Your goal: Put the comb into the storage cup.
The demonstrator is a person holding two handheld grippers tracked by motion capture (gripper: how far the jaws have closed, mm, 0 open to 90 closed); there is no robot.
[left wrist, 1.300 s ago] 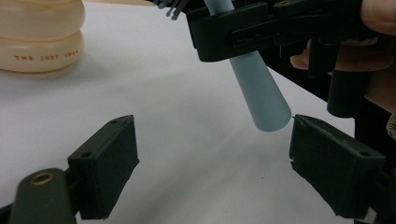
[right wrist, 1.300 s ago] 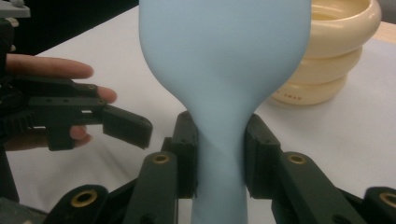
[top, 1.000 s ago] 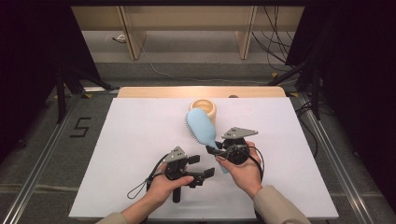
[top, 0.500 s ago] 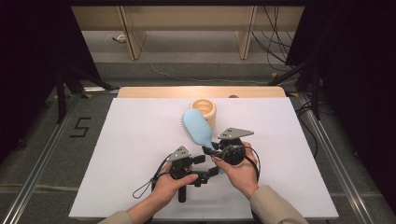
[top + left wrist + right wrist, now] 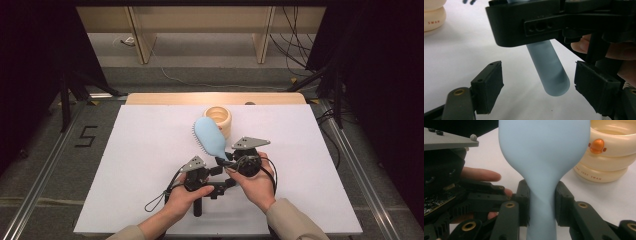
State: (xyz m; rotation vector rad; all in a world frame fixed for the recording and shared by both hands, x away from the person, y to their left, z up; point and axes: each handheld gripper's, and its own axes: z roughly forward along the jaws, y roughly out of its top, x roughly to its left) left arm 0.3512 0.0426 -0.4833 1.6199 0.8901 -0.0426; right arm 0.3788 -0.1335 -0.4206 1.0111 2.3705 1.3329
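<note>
A light blue hairbrush (image 5: 209, 137) hangs over the white table (image 5: 125, 165), its head pointing away from me. My right gripper (image 5: 541, 202) is shut on the handle's neck (image 5: 541, 215), pads pressed against both sides. My left gripper (image 5: 541, 92) comes in from the left just below it (image 5: 223, 176). Its jaws have just been closing, and the rounded end of the handle (image 5: 551, 75) sits between them. Both pads (image 5: 487, 87) still stand clear of the handle, so this gripper is open.
A cream stacked-ring container (image 5: 218, 119) stands just behind the brush head, near the table's far edge; it also shows in the gripper views (image 5: 604, 157) (image 5: 432, 15). Cables trail from both grippers toward the table's front edge.
The brush has swung left and nearer, its head now over the cream container's front. Both hands have drawn together, and the left gripper's jaws have narrowed around the handle's end.
</note>
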